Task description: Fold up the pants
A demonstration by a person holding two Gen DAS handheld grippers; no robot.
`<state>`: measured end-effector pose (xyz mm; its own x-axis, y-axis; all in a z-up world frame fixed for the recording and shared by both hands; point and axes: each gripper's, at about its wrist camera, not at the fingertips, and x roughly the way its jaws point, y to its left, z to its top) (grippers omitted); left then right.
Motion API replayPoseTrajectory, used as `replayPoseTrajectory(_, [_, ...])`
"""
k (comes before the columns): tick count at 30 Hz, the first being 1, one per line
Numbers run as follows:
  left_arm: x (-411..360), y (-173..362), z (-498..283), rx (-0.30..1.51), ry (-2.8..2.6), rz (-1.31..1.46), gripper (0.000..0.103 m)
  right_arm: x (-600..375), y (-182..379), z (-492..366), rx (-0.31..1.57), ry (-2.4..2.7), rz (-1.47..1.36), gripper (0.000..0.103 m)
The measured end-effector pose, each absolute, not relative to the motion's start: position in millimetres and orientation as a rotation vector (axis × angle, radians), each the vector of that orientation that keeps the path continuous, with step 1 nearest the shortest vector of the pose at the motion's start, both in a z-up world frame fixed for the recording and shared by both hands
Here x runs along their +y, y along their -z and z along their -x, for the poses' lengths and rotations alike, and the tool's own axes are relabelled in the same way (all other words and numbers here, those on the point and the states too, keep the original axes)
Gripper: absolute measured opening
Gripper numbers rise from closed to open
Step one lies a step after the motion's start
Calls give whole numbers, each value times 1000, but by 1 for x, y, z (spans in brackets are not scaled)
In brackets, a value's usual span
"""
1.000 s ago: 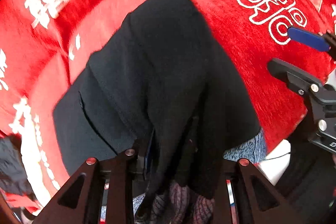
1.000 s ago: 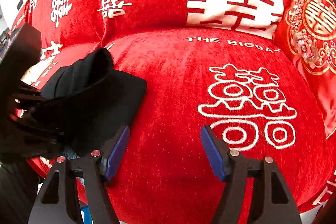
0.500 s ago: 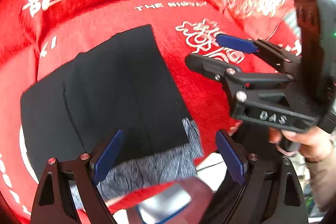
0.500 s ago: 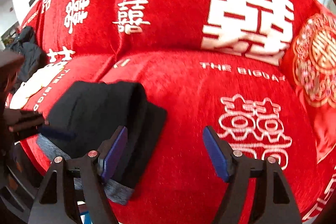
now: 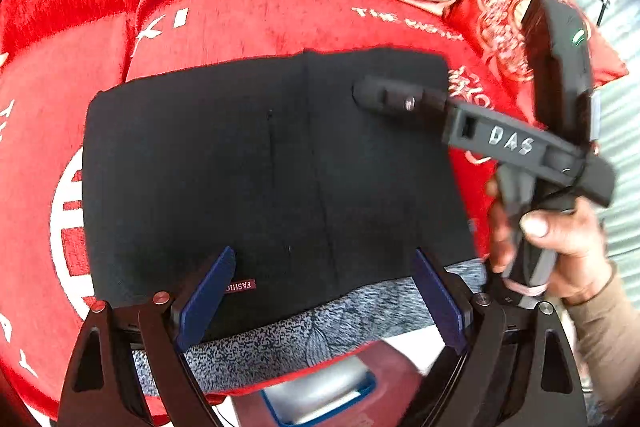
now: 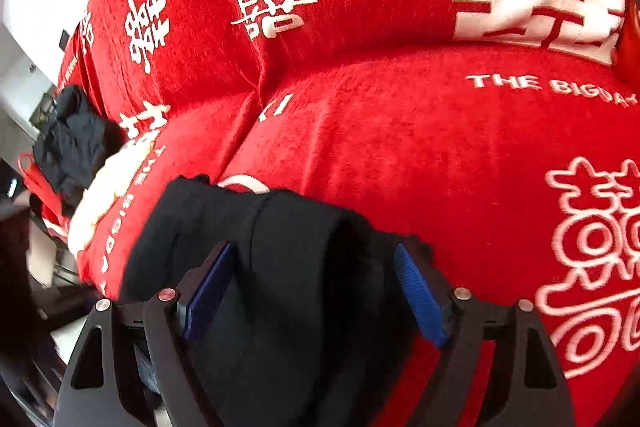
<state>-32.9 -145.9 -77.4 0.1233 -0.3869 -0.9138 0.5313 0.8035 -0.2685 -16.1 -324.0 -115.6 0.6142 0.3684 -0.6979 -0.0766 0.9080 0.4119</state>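
The black folded pants with a grey speckled waistband (image 5: 276, 179) lie flat as a neat rectangle on the red plush sofa cover printed with white characters (image 5: 280, 23), the waistband at the front edge of the seat cushion nearest the camera, a small label reading "FASHIO" showing on the dark cloth. The left tool (image 5: 320, 303) hangs above the waistband edge with its blue-padded jaws spread wide apart and nothing pinched between them. The right tool (image 6: 316, 291) sits low over the right side of the pants; its jaws are apart and easing slightly inward, the dark cloth lying beneath and between them, though the pads do not press on it. In the left wrist view a person's hand (image 5: 560, 239) grips the handle of that right tool. A crumpled black garment (image 6: 72, 143) lies on the far left end of the sofa.
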Motion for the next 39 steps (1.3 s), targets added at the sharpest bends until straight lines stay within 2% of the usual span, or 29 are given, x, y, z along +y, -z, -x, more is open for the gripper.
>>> replayPoseTrajectory(1, [-148, 77, 35, 1273, 670, -149, 90, -318, 111, 18, 854, -283, -324, 58])
replayPoseTrajectory(2, [-149, 75, 35, 1267, 668, -159, 90, -312, 104, 21, 847, -297, -282, 30])
replayPoseTrajectory(4, [-151, 68, 35, 1277, 696, -131, 90, -312, 91, 27, 846, -307, -273, 23])
replayPoseTrajectory(6, [-153, 59, 36, 1253, 702, -125, 90, -316, 80, 34, 830, -318, -280, 21])
replayPoseTrajectory(8, [-153, 58, 36, 1243, 683, -144, 90, -326, 79, 40, 817, -294, -304, 21])
replayPoseTrajectory(10, [-156, 74, 32, 1281, 636, -188, 90, -343, 100, 36, 845, -262, -377, 21])
replayPoseTrajectory(12, [-160, 89, 31, 1285, 624, -228, 90, -352, 127, 24, 913, -254, -427, 30])
replayPoseTrajectory(14, [-167, 90, 35, 1257, 616, -284, 94, -354, 128, 21, 905, -262, -442, 34])
replayPoseTrajectory(16, [-170, 89, 35, 1265, 601, -293, 95, -346, 114, 23, 911, -233, -345, 54])
replayPoseTrajectory(17, [-170, 88, 36, 1266, 594, -300, 95, -344, 106, 27, 902, -206, -300, 67])
replayPoseTrajectory(24, [-166, 84, 42, 1255, 542, -360, 95, -321, 53, 80, 740, -179, -51, 68])
replayPoseTrajectory(28, [-165, 88, 47, 1235, 541, -387, 95, -290, 68, 87, 816, -326, 61, 68])
replayPoseTrajectory(32, [-166, 91, 54, 1200, 544, -432, 96, -288, 107, 76, 946, -360, 20, 68])
replayPoseTrajectory(39, [-161, 86, 55, 1217, 539, -414, 96, -288, 77, 75, 916, -370, 94, 71])
